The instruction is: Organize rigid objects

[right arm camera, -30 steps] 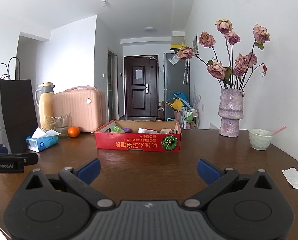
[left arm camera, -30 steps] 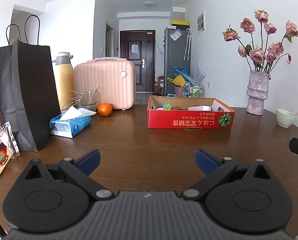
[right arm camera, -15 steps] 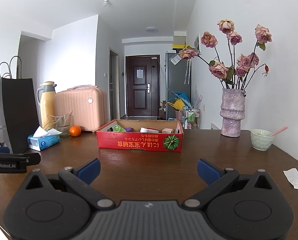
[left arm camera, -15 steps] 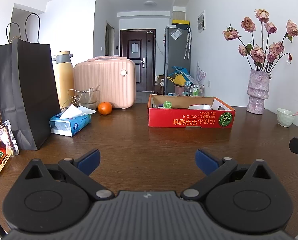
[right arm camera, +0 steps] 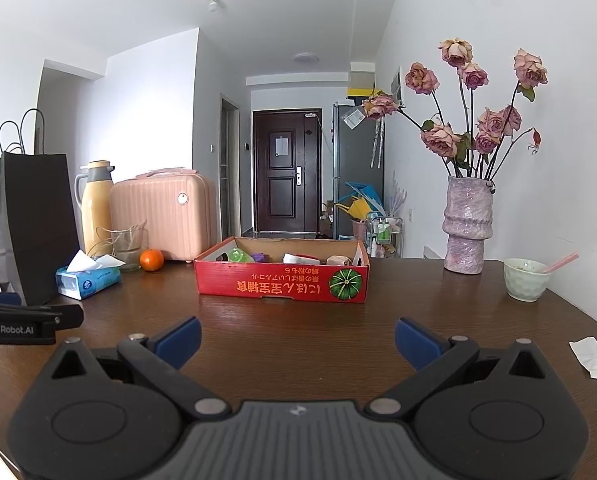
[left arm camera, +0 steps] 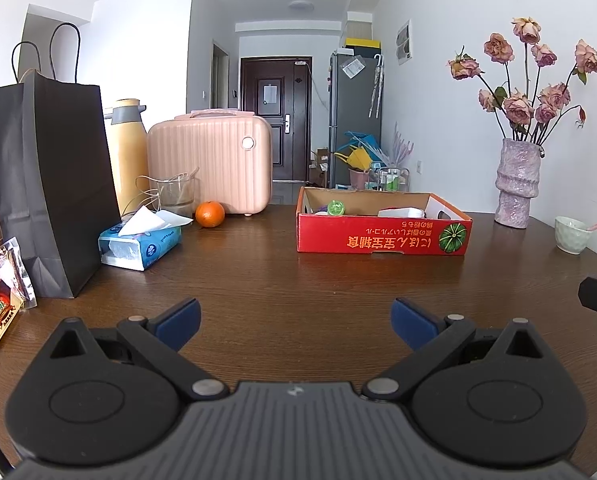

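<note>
Both the left gripper [left arm camera: 294, 322] and the right gripper [right arm camera: 296, 340] hover spread wide and empty above the dark wooden table [left arm camera: 298, 280]. Several small items, among them a green ball [right arm camera: 237, 256] and a white roll [right arm camera: 295, 258], lie inside the shallow red cardboard box [right arm camera: 282, 286], while a round orange [left arm camera: 210, 214] sits out by the pink case [left arm camera: 210, 160]. That fits sorting either finished or midway.

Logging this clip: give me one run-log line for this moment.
phase: pre-grasp | left claw: open, empty | right claw: open, empty | red box: on table, ahead of both, untouched
</note>
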A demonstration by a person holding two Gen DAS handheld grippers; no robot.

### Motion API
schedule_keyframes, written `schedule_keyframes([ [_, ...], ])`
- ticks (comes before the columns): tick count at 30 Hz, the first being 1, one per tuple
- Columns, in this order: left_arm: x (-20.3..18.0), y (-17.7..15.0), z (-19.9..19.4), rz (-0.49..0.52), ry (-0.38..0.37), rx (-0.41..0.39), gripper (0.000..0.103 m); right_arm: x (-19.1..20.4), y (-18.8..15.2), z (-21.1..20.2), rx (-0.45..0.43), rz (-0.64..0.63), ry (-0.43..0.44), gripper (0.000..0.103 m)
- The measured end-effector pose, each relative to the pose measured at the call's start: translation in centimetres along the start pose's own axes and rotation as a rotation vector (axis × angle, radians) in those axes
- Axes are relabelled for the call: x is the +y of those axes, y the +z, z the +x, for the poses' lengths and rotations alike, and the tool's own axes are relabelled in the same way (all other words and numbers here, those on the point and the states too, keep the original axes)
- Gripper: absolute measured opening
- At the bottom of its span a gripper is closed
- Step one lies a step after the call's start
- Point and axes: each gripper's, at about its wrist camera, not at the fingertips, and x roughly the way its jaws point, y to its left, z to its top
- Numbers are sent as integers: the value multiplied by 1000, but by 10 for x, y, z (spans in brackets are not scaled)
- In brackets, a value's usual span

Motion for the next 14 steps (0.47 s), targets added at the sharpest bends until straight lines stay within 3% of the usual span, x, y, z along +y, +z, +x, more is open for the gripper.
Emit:
schedule_keyframes([
  [14, -2, -2, 4, 10, -12, -2, 103, 6, -4, 6, 11, -4, 0, 103],
])
